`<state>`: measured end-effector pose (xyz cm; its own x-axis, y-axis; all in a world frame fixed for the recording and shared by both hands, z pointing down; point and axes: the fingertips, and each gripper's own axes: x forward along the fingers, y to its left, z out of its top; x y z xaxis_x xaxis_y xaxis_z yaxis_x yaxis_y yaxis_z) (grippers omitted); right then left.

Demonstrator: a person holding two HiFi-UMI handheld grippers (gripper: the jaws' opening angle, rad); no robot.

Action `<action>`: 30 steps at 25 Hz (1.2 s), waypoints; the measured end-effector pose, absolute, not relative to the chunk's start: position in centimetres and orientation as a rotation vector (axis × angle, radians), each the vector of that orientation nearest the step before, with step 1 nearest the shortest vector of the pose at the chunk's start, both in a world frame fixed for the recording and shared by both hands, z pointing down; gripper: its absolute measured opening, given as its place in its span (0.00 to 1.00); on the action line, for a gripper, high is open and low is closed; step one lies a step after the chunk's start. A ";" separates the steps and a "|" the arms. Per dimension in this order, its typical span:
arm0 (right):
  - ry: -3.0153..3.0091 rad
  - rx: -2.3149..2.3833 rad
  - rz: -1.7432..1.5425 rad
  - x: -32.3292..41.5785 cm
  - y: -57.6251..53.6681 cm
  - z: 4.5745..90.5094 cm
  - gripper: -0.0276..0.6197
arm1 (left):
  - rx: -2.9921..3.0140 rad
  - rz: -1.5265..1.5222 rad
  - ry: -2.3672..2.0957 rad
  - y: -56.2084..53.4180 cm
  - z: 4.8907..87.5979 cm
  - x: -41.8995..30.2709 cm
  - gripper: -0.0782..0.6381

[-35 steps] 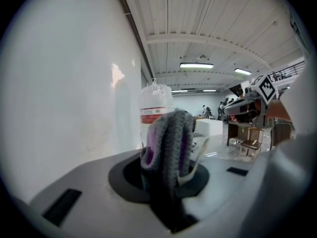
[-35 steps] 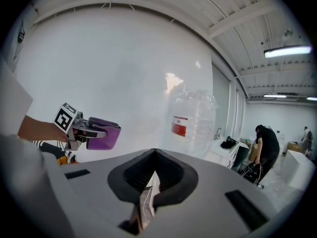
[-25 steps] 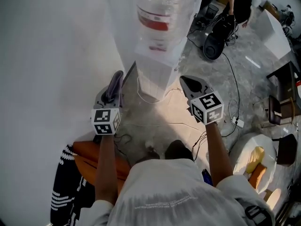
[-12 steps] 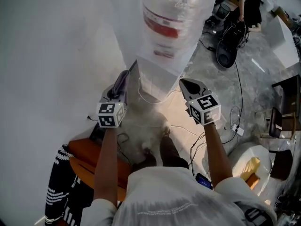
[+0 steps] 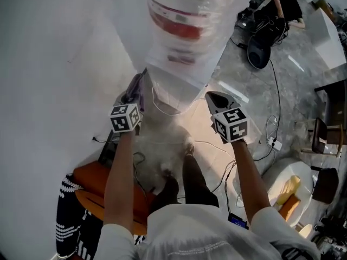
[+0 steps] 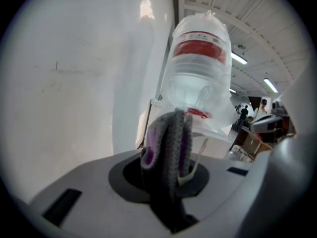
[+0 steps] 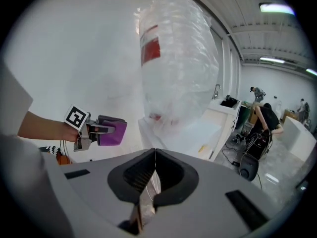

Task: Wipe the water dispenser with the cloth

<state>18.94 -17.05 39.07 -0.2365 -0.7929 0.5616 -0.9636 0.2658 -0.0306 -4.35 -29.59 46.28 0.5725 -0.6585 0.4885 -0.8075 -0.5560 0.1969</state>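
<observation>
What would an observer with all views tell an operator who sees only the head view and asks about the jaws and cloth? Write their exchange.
Observer: The left gripper view shows the left gripper shut on the folded grey and purple cloth.
Operator: And the right gripper?
Observer: Its own view shows its jaws together, nothing between them.
Operator: Is the cloth touching the water dispenser?
Observer: No; the right gripper view shows bare wall between them.

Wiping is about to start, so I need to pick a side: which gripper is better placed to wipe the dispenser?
Left. The left gripper is shut on the grey-and-purple cloth, close beside the white water dispenser; the right gripper is shut and empty.
</observation>
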 end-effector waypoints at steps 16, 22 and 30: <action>-2.122 1.587 0.643 20.5 -17.5 44.0 0.07 | 2.384 0.466 -1.143 -35.3 51.8 2.3 0.22; -2.121 1.628 0.691 21.4 -17.2 44.1 0.07 | 2.428 0.497 -1.080 -34.0 51.4 5.8 0.22; -2.095 1.671 0.713 21.6 -15.0 44.0 0.07 | 2.499 0.513 -0.881 -27.9 51.0 10.7 0.22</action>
